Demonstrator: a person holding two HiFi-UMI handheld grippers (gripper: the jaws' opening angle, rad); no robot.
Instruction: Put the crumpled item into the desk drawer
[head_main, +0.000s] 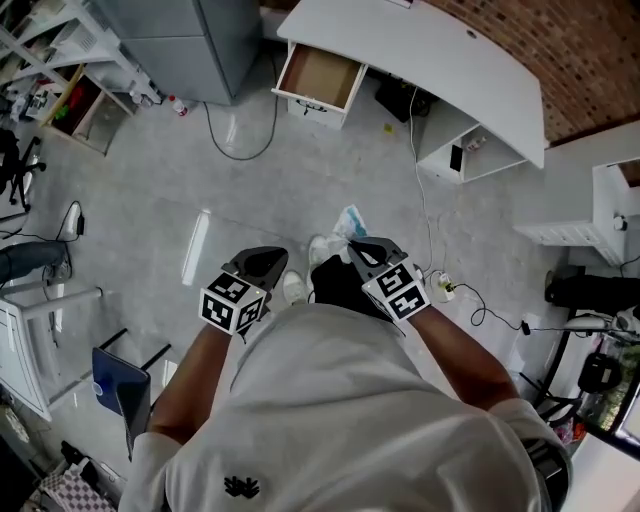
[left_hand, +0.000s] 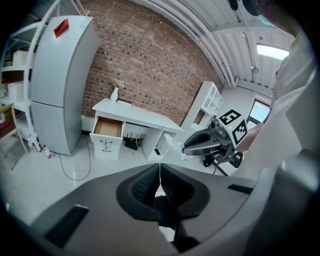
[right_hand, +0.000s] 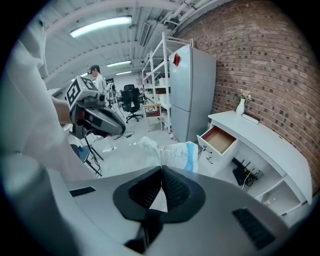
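Observation:
In the head view the crumpled white and blue item (head_main: 346, 223) sticks out in front of my right gripper (head_main: 364, 251), whose jaws are shut on it at waist height. The right gripper view shows the same item (right_hand: 175, 151) pinched at the tips of my right gripper (right_hand: 161, 175). The white desk (head_main: 430, 60) stands ahead across the floor, its brown-lined drawer (head_main: 320, 76) pulled open; that drawer (right_hand: 218, 139) lies beyond the item. My left gripper (head_main: 260, 264) is held beside the right one, jaws shut on nothing (left_hand: 160, 177), and it also faces the drawer (left_hand: 107, 127).
A grey refrigerator (head_main: 190, 40) stands left of the desk, and a cable (head_main: 240, 140) loops over the floor near it. White shelving (head_main: 600, 215) and power leads (head_main: 450, 290) lie to the right. A blue chair (head_main: 118, 385) is at my left. A person (right_hand: 95, 75) stands far back.

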